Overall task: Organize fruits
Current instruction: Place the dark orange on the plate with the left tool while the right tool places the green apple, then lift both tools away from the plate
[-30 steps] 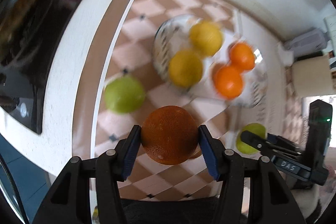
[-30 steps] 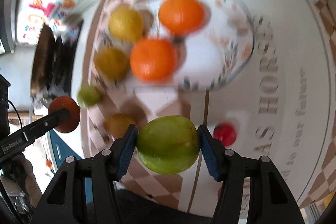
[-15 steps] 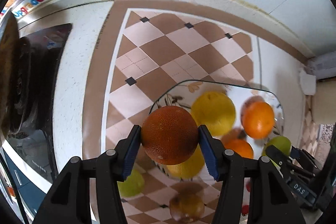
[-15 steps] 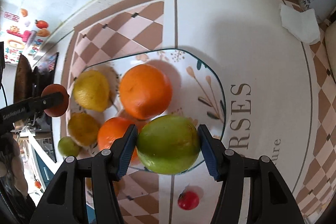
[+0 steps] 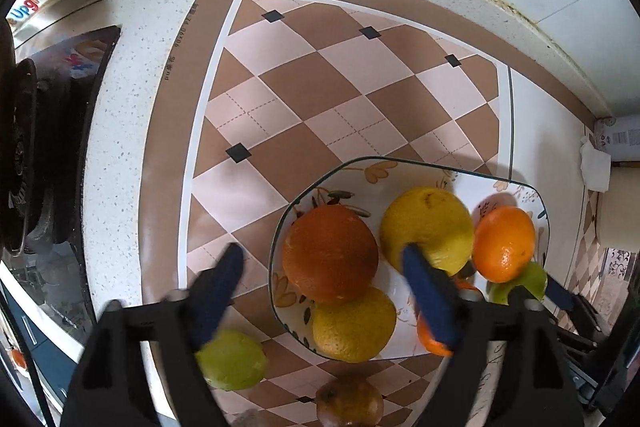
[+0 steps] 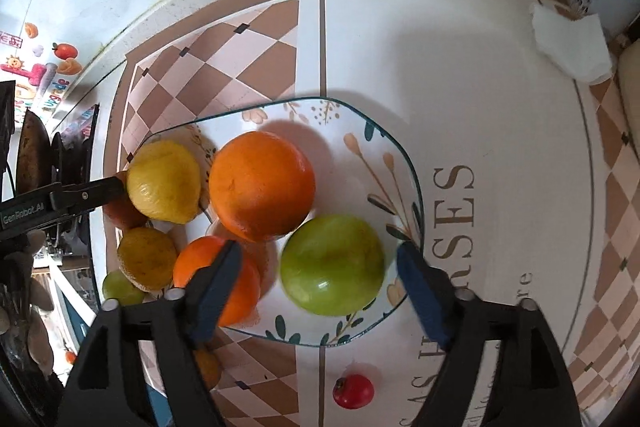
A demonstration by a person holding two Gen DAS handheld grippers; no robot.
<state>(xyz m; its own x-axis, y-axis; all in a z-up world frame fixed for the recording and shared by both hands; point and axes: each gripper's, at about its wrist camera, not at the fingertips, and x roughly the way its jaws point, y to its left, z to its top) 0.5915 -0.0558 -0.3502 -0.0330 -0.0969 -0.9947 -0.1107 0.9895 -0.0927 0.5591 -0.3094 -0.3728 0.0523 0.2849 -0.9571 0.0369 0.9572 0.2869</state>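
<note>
A floral plate (image 5: 282,223) (image 6: 384,163) holds several fruits. My left gripper (image 5: 322,273) is open, its blue fingers spread either side of a dark orange (image 5: 330,259) that lies on the plate's left part. My right gripper (image 6: 320,265) is open around a green apple (image 6: 332,265) lying on the plate's right part. Yellow lemons (image 5: 426,229) (image 6: 164,187) and bright oranges (image 5: 502,243) (image 6: 262,185) fill the plate's middle.
Off the plate lie a green fruit (image 5: 232,361), a brownish fruit (image 5: 348,407) and a small red fruit (image 6: 354,391). A stove (image 5: 28,155) stands at the left. A white tissue (image 6: 572,45) lies far right by the wall.
Both grippers have opened. The dark orange and the green apple left the fingers and now lie on the plate.
</note>
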